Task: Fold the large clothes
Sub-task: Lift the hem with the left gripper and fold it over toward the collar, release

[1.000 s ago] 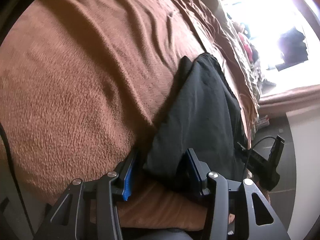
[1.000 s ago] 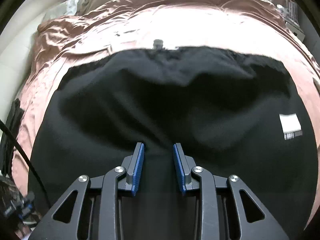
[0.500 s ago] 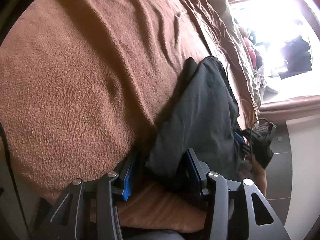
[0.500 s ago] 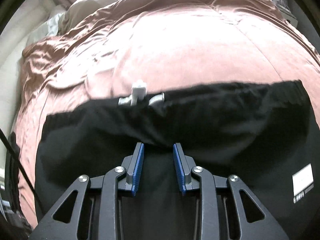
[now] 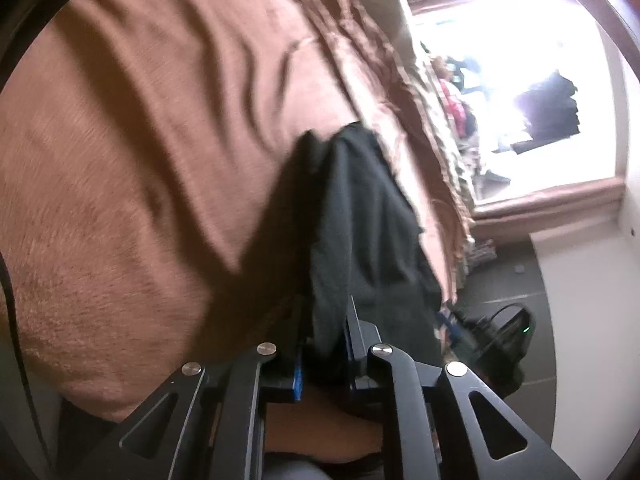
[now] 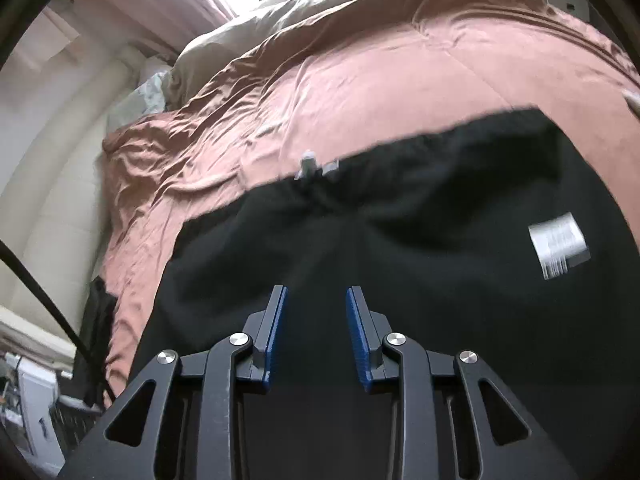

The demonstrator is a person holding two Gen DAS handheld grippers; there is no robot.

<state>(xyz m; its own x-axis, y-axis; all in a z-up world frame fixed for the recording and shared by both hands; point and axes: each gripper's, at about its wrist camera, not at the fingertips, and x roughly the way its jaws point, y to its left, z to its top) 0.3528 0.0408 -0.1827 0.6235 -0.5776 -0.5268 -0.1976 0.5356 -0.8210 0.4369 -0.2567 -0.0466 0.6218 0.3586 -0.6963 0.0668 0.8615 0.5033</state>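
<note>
A large black garment [image 6: 420, 248] lies spread on a brown bedspread [image 6: 360, 80]; it has a white label [image 6: 560, 246] at the right and a small white drawstring tip [image 6: 308, 164] at its far edge. My right gripper [image 6: 316, 304] is open just above the black cloth with nothing between the pads. In the left wrist view my left gripper [image 5: 324, 320] is shut on the near edge of the black garment [image 5: 360, 208], which trails away over the brown blanket [image 5: 140, 160].
The bed edge drops to a dark tiled floor [image 5: 516, 284] at the right of the left wrist view, where the other gripper's body [image 5: 504, 332] shows. A pillow [image 6: 224, 48] and cream headboard [image 6: 52, 160] lie at the far left. A bright window [image 5: 520, 60] is beyond.
My left gripper has closed on the garment's edge; it was open around it before. The right gripper view has swung, with the garment's far edge now lower and more bedspread showing.
</note>
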